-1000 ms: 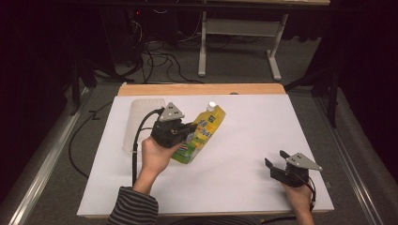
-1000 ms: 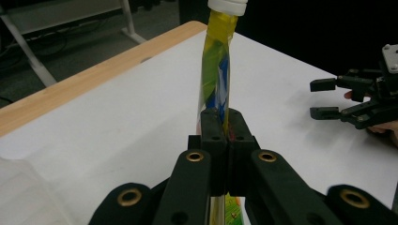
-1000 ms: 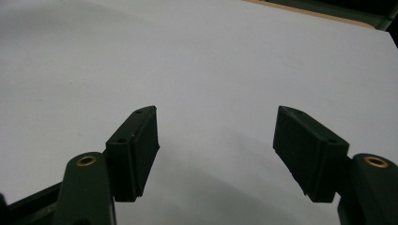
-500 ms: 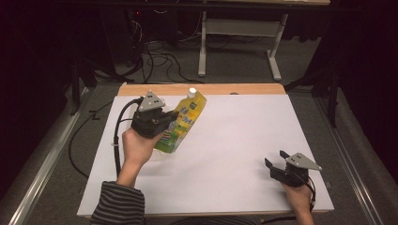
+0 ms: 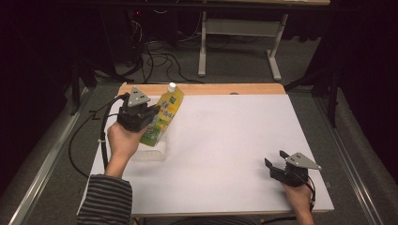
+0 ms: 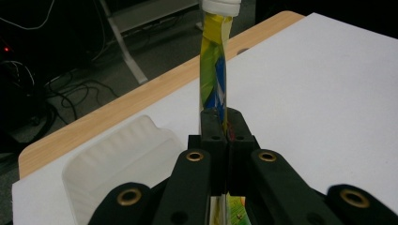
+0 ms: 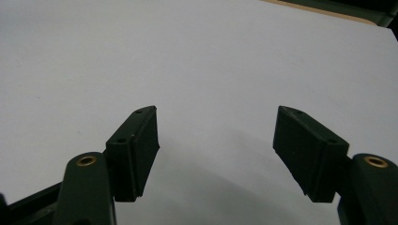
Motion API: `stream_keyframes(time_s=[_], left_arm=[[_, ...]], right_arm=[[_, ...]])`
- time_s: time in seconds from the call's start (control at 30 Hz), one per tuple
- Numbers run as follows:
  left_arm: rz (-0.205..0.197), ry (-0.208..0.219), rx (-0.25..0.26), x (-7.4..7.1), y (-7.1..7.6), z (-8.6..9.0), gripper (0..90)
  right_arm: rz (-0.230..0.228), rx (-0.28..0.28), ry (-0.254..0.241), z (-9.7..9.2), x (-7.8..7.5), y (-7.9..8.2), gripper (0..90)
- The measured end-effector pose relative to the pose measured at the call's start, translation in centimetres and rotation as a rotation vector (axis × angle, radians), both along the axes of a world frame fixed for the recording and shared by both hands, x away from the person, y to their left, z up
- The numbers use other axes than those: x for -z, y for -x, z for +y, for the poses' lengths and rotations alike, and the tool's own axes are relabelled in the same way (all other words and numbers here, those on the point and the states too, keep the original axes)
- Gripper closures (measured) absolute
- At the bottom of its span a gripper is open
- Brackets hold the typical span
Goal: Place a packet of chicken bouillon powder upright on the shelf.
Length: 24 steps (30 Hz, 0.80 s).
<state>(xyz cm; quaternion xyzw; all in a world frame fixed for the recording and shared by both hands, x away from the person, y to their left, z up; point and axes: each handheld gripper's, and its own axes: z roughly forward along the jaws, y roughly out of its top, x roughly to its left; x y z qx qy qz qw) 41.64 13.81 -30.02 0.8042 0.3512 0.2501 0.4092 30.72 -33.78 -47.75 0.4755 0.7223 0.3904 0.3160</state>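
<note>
Yellow-green flattened pouch (image 5: 162,119), white cap

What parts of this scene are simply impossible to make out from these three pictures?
- Print on the yellow-green pouch: too small in the high view, edge-on in the left gripper view.
- The pouch's lower end: hidden behind the left gripper, shut on it.
- White plastic tray: partly covered by the left hand and pouch in the high view.
- Floor beyond the table: too dark.
- Right gripper, jaws open: only bare table ahead.

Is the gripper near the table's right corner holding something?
No, the right gripper has its jaws wide apart over bare white table.
</note>
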Motion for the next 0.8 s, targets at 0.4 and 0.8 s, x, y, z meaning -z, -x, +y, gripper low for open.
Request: stream_keyframes(time_s=[0.4, 0.8], left_arm=[[0.003, -0.053, 0.008, 2.3, -2.5, -1.0, 88.8], [0.044, -0.083, 0.007, 3.6, -1.8, 0.5, 87.9]], right_arm=[[-0.003, 0.002, -0.004, 0.0, 0.0, 0.0, 32.0], [-0.002, 0.002, -0.004, 0.0, 0.0, 0.0, 31.8]])
